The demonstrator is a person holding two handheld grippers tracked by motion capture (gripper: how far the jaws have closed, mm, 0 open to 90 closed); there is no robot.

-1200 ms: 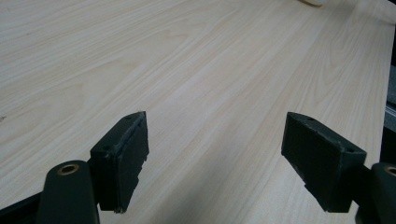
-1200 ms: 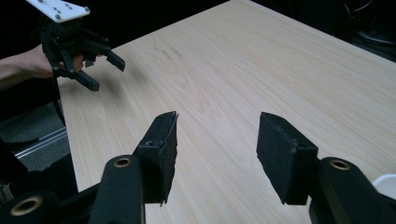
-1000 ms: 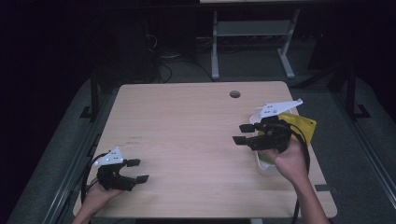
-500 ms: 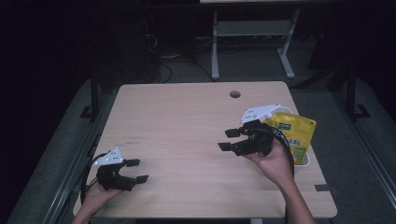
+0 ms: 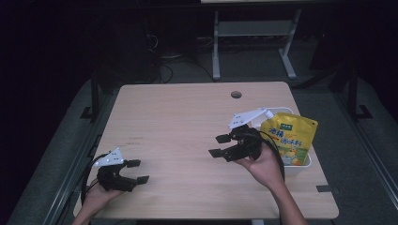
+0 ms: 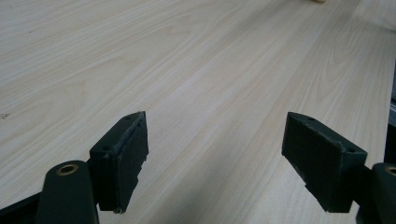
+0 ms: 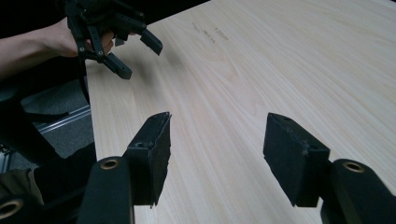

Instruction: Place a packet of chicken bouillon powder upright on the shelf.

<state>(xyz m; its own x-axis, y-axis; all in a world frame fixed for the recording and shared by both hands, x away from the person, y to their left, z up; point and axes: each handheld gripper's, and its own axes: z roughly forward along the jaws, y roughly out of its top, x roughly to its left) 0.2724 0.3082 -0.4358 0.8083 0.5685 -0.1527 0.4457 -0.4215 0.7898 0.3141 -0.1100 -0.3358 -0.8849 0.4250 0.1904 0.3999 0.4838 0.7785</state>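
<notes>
So the yellow pouch [image 5: 291, 139] sits in the white tub [image 5: 304, 164] at the table's [image 5: 178, 122] right edge, just behind the right gripper [image 5: 220, 146]. Its 2 jaws are apart, pointing away leftward. Left gripper [image 5: 137, 170], also apart, is way off by the near-left corner.

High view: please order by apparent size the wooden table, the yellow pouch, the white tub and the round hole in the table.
Largest to smallest:
1. light wooden table
2. yellow spouted pouch
3. white plastic tub, mostly hidden by the pouch, so unsure
4. small round hole
</notes>
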